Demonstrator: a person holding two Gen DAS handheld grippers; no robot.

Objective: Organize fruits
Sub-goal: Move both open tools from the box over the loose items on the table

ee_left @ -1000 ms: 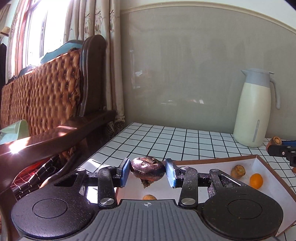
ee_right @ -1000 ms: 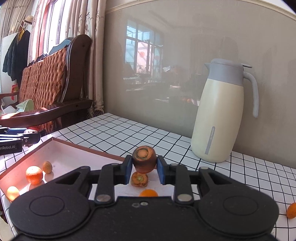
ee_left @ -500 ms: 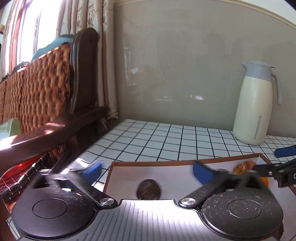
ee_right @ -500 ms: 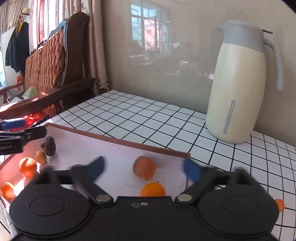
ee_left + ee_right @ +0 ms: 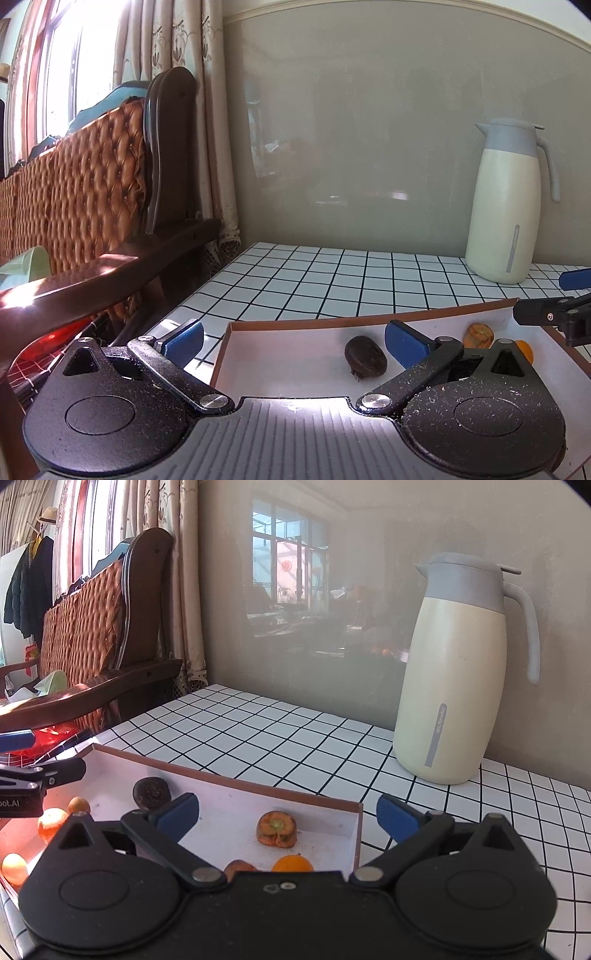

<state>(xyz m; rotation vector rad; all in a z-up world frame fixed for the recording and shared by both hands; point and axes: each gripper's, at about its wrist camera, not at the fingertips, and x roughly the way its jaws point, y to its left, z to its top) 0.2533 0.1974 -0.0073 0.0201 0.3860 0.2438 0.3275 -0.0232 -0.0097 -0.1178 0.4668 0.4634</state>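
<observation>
Low in both views, jaws of left gripper (image 5: 293, 341) and right gripper (image 5: 288, 814) gape, right's widening, fruit resting free in the tray (image 5: 221, 779).

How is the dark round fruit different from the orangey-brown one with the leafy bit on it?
The dark fruit is blackish-brown all over; the orange-brown fruit is rusty orange with a greenish star-shaped cap facing the camera. The dark fruit lies near the tray's far left corner; the orange-brown fruit lies nearer the tray's right wall. The dark fruit looks rounded, the orange-brown fruit squarer and flatter. Both lie loose in the tray, and neither is held.
</observation>
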